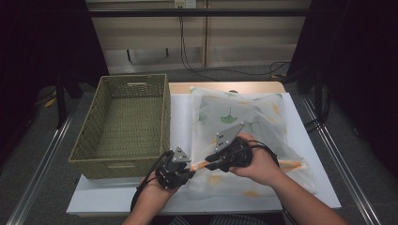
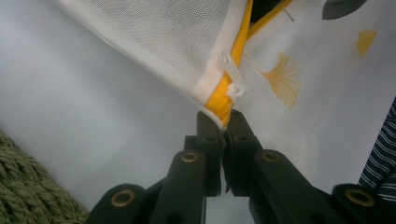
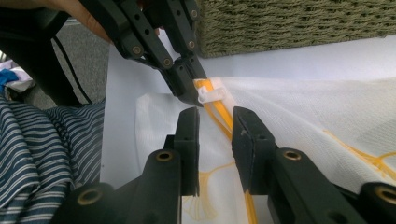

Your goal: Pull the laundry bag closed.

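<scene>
With the left hand-held gripper point(image 2: 225, 122) pinching the mesh laundry bag's point(image 1: 244, 117) yellow zipper end point(image 2: 223, 103), the right hand-held gripper point(image 3: 215, 122), spread, should close squarely on the white zipper pull point(image 3: 208, 94).

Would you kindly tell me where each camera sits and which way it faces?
High view: above the person's side, looking forward and down at the mesh bag and basket; both forearms show.
Left gripper view: on the left claw, shut on the bag's yellow zipper.
Right gripper view: on the right claw, astride that zipper, facing the left claw.
All share the bag.
</scene>
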Demonstrator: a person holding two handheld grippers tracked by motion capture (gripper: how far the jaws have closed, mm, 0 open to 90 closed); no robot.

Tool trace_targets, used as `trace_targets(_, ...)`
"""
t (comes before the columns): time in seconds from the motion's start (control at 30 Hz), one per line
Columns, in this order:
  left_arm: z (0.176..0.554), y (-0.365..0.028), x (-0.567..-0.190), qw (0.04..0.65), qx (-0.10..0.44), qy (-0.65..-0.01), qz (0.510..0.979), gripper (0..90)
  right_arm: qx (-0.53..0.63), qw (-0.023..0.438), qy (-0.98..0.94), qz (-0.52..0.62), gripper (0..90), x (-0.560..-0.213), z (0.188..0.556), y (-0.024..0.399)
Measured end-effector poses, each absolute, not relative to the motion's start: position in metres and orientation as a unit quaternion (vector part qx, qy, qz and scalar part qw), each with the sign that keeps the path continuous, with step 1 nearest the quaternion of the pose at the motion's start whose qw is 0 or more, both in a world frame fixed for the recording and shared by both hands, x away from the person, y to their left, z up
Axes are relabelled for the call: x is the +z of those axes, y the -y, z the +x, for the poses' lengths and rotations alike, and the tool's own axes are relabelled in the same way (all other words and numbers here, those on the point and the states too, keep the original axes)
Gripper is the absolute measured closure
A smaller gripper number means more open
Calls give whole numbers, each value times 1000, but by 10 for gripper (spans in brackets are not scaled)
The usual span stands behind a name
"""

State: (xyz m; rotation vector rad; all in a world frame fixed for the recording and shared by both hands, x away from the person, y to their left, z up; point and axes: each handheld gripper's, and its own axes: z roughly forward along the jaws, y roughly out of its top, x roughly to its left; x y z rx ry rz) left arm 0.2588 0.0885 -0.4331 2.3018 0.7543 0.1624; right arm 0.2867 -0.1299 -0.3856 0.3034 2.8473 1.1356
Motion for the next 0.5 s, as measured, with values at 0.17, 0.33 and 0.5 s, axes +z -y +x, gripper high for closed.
trace_targets(0.17,260,-92,-433,347,59,-283,892,867,366,28,-925,98,730,-390,288,125)
trace_targets(0.33,259,-92,-432,348,61,-283,892,868,367,21,-925,97,729,-393,289,119)
trace_targets(0.5,256,-91,-432,356,71,-275,890,869,365,16,-926,98,728,-396,290,116)
